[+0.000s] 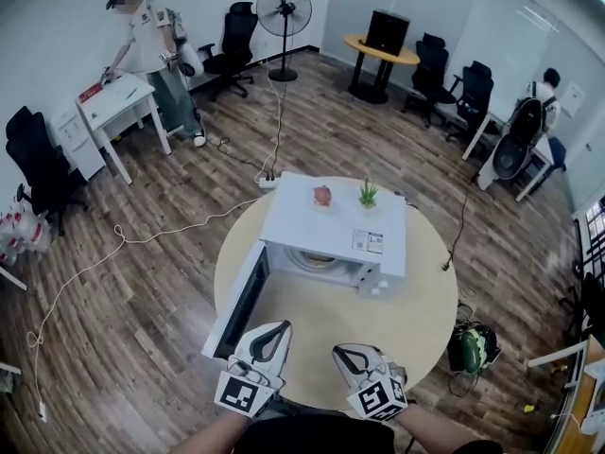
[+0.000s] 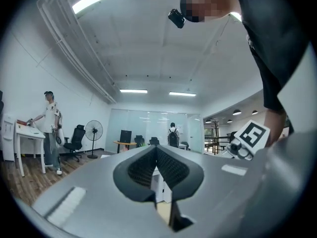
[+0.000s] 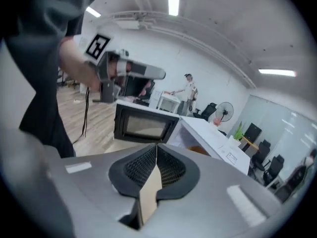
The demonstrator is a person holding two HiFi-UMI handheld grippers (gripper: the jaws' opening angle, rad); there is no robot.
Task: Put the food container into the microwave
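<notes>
Both empty, jaws pinched closed: left hand-held gripper points level, right hand-held gripper tips down, and both sit close to our body at the near edge of the surface. The food container looks to be inside the microwave, we think. The door hangs open at left. We'd push its free edge with the left one in a slow arc.

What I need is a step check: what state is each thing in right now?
Microwave door: swung fully open.
Microwave: upright on the table, a round thing inside, identity unclear.
Left gripper: shut, nothing between the jaws.
Right gripper: shut, nothing between the jaws.
</notes>
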